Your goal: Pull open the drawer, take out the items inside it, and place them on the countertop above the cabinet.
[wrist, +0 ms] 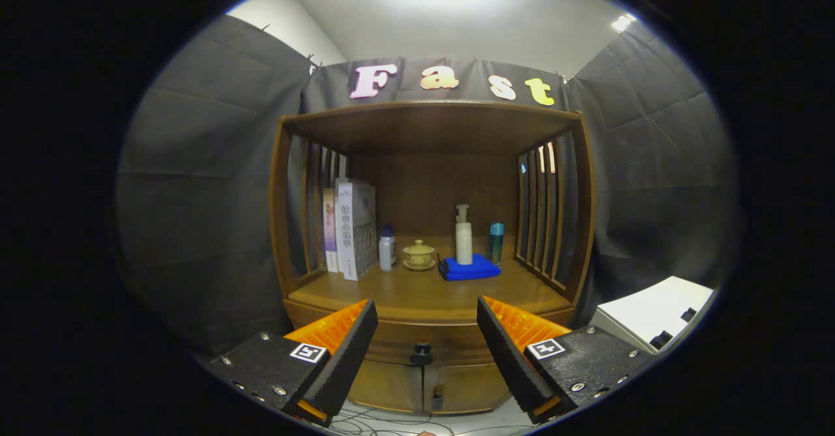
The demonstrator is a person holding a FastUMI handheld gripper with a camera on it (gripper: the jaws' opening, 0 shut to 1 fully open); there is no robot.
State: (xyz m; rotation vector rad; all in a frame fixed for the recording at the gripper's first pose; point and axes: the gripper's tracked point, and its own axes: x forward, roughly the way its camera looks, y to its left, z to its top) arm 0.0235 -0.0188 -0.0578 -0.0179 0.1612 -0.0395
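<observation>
Brown wood frames the scene as the gripper [427, 322] hangs before a cabinet [287, 227], its two fingers spread wide apart and holding nothing. The drawer [424, 338] sits closed just under the countertop [417, 292], its long axis running side to side and its front facing the fingers, with a dark round knob [421, 354] showing in the gap between them. On the countertop beyond stand books [352, 227], a small white bottle [387, 248], a lidded teacup [419, 254], a pump bottle [463, 235] on a folded blue cloth [470, 268], and a teal bottle [496, 240].
</observation>
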